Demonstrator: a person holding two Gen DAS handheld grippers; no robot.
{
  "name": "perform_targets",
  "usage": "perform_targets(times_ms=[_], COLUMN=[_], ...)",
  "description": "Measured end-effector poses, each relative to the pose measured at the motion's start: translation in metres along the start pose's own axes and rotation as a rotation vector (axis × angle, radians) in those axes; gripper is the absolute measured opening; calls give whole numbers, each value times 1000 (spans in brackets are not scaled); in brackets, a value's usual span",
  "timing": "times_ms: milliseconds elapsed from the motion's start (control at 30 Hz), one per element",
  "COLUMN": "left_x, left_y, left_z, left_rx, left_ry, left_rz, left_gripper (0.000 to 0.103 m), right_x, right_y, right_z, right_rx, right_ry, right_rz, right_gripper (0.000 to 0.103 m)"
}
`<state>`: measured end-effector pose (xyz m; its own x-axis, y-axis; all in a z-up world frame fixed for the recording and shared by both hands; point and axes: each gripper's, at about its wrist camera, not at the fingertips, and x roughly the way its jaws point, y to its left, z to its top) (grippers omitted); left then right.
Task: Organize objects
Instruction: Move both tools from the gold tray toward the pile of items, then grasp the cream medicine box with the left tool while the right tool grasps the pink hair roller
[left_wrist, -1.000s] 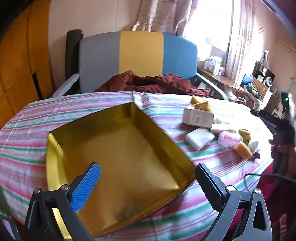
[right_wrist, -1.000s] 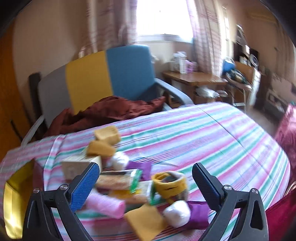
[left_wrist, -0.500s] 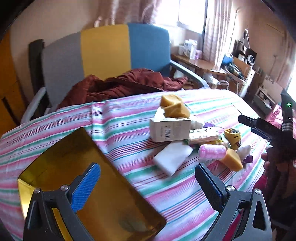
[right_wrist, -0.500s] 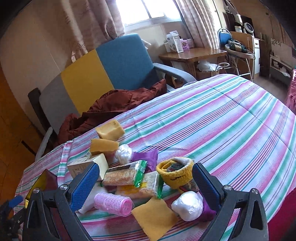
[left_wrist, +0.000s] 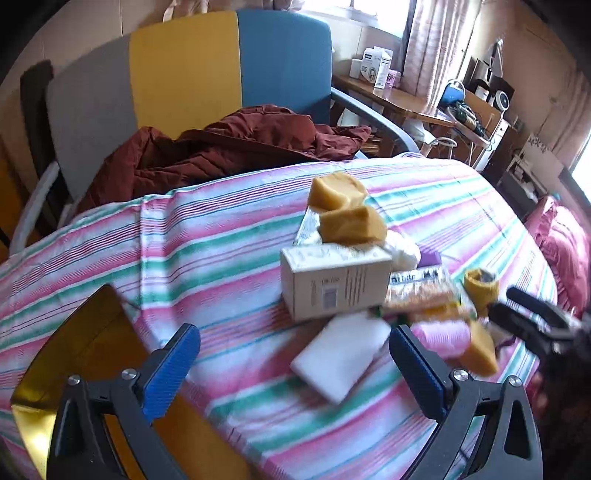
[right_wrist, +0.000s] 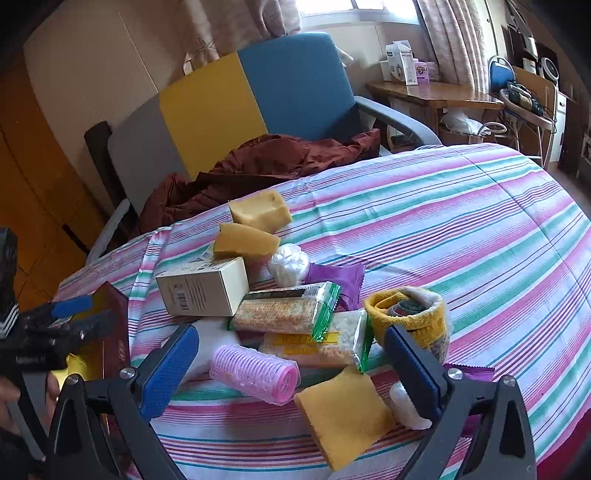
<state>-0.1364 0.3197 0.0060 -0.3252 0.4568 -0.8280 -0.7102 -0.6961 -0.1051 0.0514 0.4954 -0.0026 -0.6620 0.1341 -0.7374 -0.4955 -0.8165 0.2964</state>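
The right gripper (right_wrist: 290, 363) has its jaws wide apart and holds nothing. Between them, near the desk's edge, lies a pink hair roller (right_wrist: 255, 373), and just beside it to the right a flat yellow sponge piece (right_wrist: 343, 413). A small white wrapped ball (right_wrist: 404, 404) lies partly hidden behind the right jaw. A little farther are two snack packets, the upper one (right_wrist: 286, 312) with green edges lying on the lower one (right_wrist: 314, 347), and a yellow knitted roll (right_wrist: 406, 317) stands next to them on the right.

The left gripper (left_wrist: 295, 369) also has its jaws wide and empty. A white flat block (left_wrist: 340, 360) lies between them, slightly blurred. At its lower left the gold tray (left_wrist: 85, 332) sits on the striped tablecloth (left_wrist: 221, 258), apart from the pile.

Behind the packets a cream carton box (right_wrist: 203, 288) lies on its side. Two yellow sponge chunks (right_wrist: 251, 229) are beyond it, the nearer one resting against the box top. A white plastic ball (right_wrist: 290, 264) and a purple wrapper (right_wrist: 340, 277) are just right of the box.

Farthest, a dark red jacket (right_wrist: 258, 162) lies on a grey, yellow and blue chair (right_wrist: 229, 107).
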Motion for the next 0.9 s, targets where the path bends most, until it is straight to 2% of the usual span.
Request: perform_targets(times_ms=[167,267,300,433,567,700,900], left_x=[28,46,52,84,107,123,106], left_y=[5,1,-1,-9,-14,-11,-11], left_z=[28,45,48,64,69,71,52], left_rx=[-23,12,30,95,145,122,149], left_ry=[1,-1,7,99,167,234,296], left_rz=[-55,-107,-112,-209,-264,-336,-424], left_gripper=[103,103,103,103,103,103,103], right_x=[1,3,3,6,7,10,12], right_y=[-1,2,3,4,2,-1,-1], right_z=[0,-1,-1,-2,-1,-1,-3], right_rx=[5,-10,-15,-22,-12,-4,-2], right_ry=[12,22,24,39,49,62,73], right_rz=[14,30,33,46,52,47,35], right_gripper=[102,102,102,102,102,102,102])
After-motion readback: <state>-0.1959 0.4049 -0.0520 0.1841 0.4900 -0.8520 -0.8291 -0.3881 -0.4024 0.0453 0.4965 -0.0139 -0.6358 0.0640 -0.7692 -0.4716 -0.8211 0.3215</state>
